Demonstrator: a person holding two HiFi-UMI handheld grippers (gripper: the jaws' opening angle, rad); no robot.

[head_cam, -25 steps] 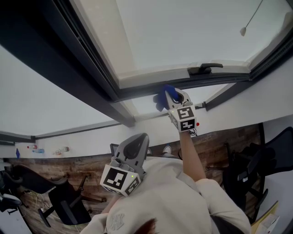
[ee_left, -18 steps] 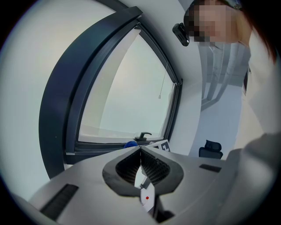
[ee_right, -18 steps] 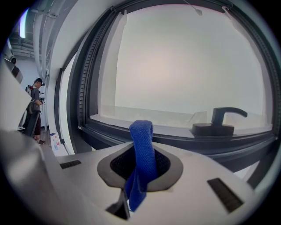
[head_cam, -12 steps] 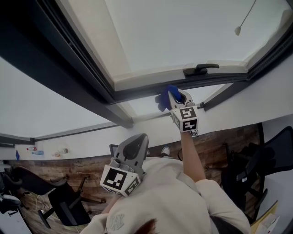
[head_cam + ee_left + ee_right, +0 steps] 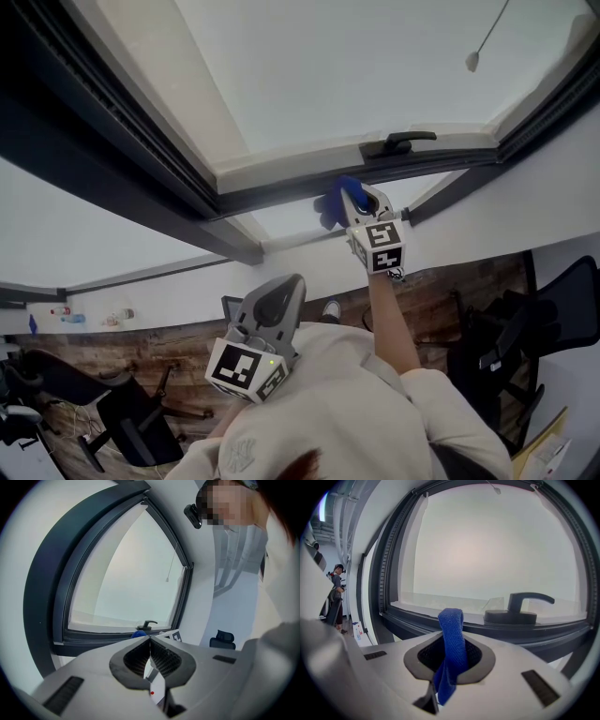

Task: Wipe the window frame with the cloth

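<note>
My right gripper [image 5: 354, 199] clamps cloth [image 5: 330, 206] at frame [image 5: 281, 191] near handle [image 5: 398, 142]; left gripper [image 5: 150, 654] jaws together, nothing between

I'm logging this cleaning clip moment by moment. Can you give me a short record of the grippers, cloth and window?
right gripper: shut on blue cloth, up at the window frame bottom rail
cloth: folded loop sticking out past the jaws
handle: on the frame, right of the cloth
cloth-frame contact: cannot tell
left gripper: shut, empty, held low

A white wall [image 5: 553, 187] above a brown plank floor [image 5: 450, 291]; dark office chairs [image 5: 127, 408] stand on it
</note>
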